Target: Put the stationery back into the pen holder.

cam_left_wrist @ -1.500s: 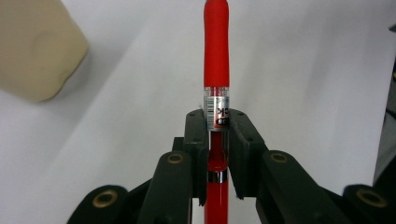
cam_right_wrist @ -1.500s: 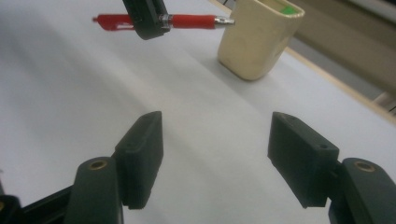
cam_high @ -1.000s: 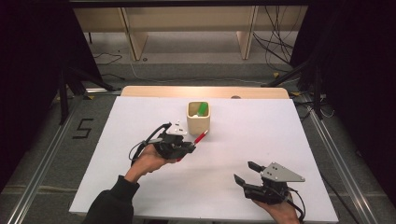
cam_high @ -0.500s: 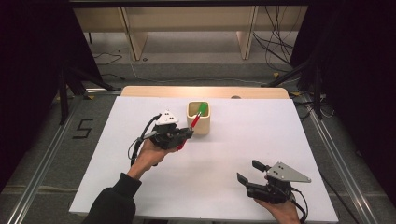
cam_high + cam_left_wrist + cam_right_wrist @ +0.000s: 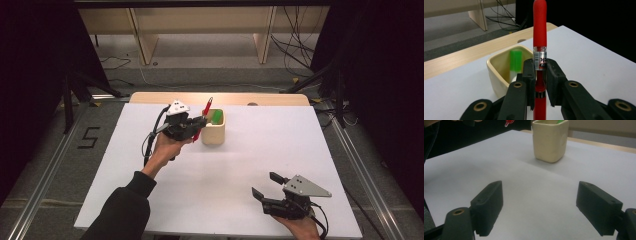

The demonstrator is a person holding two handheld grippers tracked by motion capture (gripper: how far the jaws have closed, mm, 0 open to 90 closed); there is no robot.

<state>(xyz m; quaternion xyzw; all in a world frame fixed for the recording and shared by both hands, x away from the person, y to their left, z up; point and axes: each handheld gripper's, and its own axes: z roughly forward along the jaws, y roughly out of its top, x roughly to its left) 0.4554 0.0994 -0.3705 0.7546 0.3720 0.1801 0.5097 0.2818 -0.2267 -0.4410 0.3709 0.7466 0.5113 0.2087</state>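
The white table (image 5: 240, 165) carries the whole setup; a strip of light wood (image 5: 150, 98) runs along its far edge. At the near right corner of the table, the right gripper (image 5: 265, 186) rests low over the surface in the person's hand, with its grey three-cornered plate on top. Its jaws have just been opening and stand wide apart with nothing between them; the right gripper view shows bare white table between the two black pads.

The left gripper (image 5: 200, 126) is held above the far centre of the table, just beside the left wall of the cream cup (image 5: 214, 131). Its jaws are clamped on the red pen (image 5: 204, 115), which stands nearly upright, tilted slightly toward the cup. In the left gripper view the pads press on the pen's clear barrel section at the printed label, and the red cap end rises well above the jaws.

The cream cup stands on the table near the wooden strip. A green-capped marker (image 5: 515, 61) stands inside it, leaning against the far wall.
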